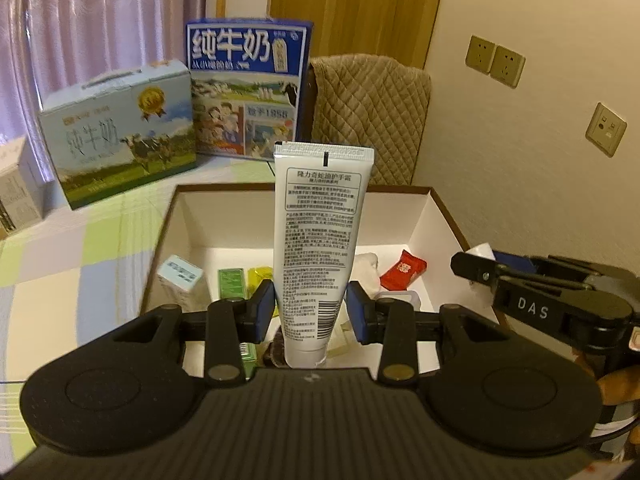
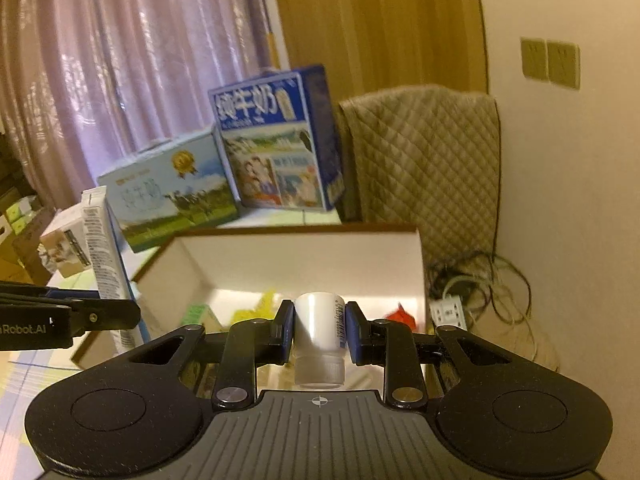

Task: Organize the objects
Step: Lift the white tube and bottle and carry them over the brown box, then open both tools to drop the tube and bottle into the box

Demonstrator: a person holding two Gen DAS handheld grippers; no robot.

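So, two claws here and each one's got something. Left claw (image 1: pixel 311 312) is clamped on a white hand cream tube (image 1: pixel 320 248), crimped end pointing up, over the near side of the open white box (image 1: pixel 444 220). Right claw (image 2: pixel 319 330) is squeezing a small white bottle (image 2: pixel 320 328), cap toward the camera, also at the box's near edge. Two milk cartons (image 1: pixel 120 136) (image 1: pixel 246 88) stand on the bench (image 1: pixel 80 256) behind the box.

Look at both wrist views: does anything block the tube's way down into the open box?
Nothing visible blocks it. The left gripper holds the white tube above the open box. Small items lie on the box floor below, including a red packet.
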